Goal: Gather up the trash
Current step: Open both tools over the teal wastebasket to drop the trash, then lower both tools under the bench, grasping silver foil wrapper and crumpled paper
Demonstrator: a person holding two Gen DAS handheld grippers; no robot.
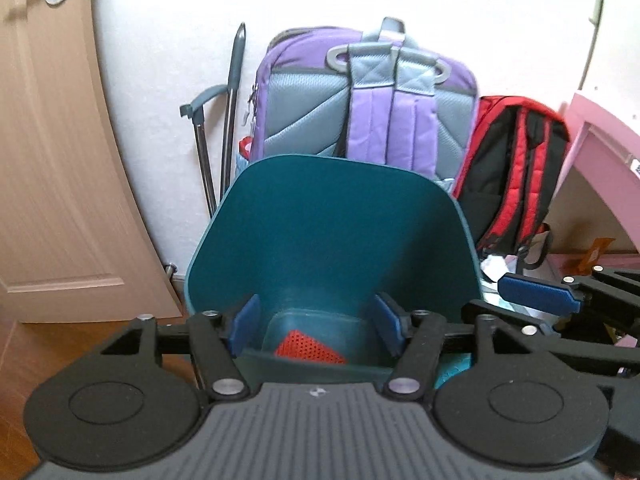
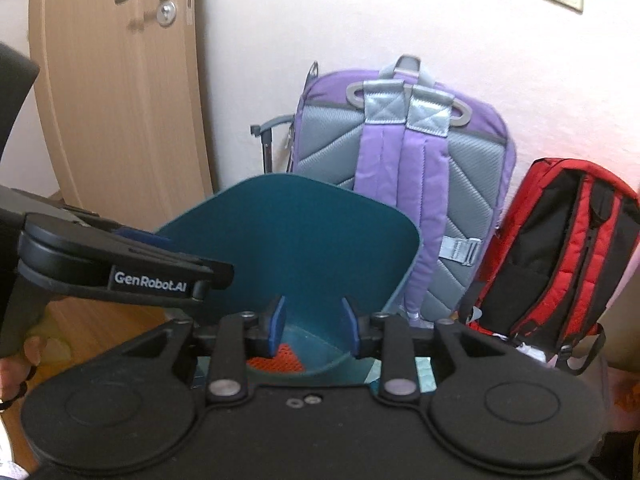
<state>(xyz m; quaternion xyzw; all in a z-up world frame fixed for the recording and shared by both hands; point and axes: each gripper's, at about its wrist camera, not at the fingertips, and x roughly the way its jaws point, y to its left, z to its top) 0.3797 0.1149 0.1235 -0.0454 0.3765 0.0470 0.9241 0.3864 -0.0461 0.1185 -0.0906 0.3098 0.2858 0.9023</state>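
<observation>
**Ana:** Left wrist view looks straight down into the teal bin (image 1: 332,236), which stands on the floor against the purple backpack (image 1: 360,92). At its bottom lies a red perforated piece (image 1: 310,347), flat and partly hidden by the near rim.

**Ben:** And the left gripper (image 1: 316,324)?

**Ana:** Its jaws stand apart over the bin's mouth with nothing between the blue pads. From the other camera, the right gripper (image 2: 314,322) is also parted and empty, its gap narrower, hanging over the same opening.

**Ben:** So the trash is already in the bin?

**Ana:** That one piece is, it seems. More crumpled paper (image 1: 494,268) shows on the floor beside the red backpack (image 1: 516,172), though it is too blurred to name.

**Ben:** How would such scraps handle?

**Ana:** Probably light and soft, yielding under the pads, so a pinch across the bulk of a crumple should hold better than an edge. The red piece looks thin and mesh-like, likely flimsy; lying flat, it would be awkward to lift except by a raised corner.
</observation>
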